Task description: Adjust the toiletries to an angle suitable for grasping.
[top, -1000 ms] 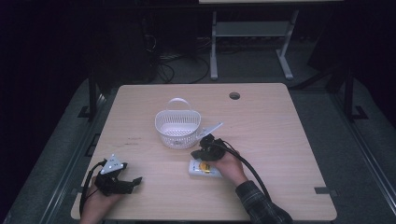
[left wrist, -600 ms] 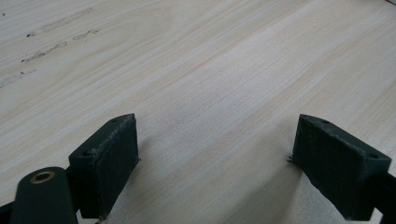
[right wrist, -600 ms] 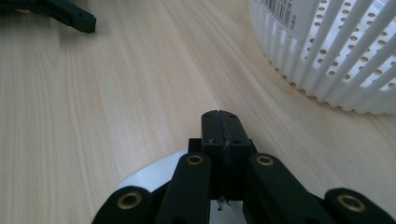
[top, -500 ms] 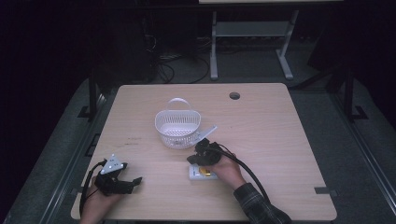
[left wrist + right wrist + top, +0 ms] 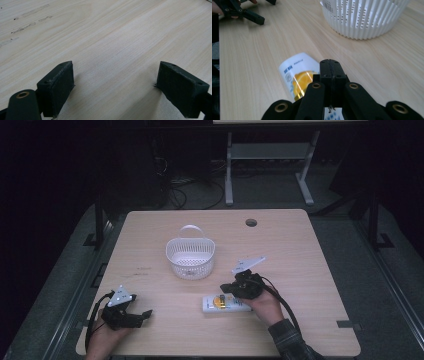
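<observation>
Packet-grasping step: right claw (image 5: pixel 331 65), jaws together, rests on flat white orange-printed packet (image 5: pixel 224 304); next, parting them; left claw (image 5: pixel 115 85) gapes.

I see the white packet (image 5: pixel 226 304) with an orange-fruit picture and blue lettering lying flat on the surface, near the front edge, lengthwise left to right.

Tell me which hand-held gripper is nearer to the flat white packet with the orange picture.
Right. The right hand-held gripper is directly over the flat white packet with the orange picture, jaws closed. The left hand-held gripper rests far off near the table's front-left corner, jaws open.
</observation>
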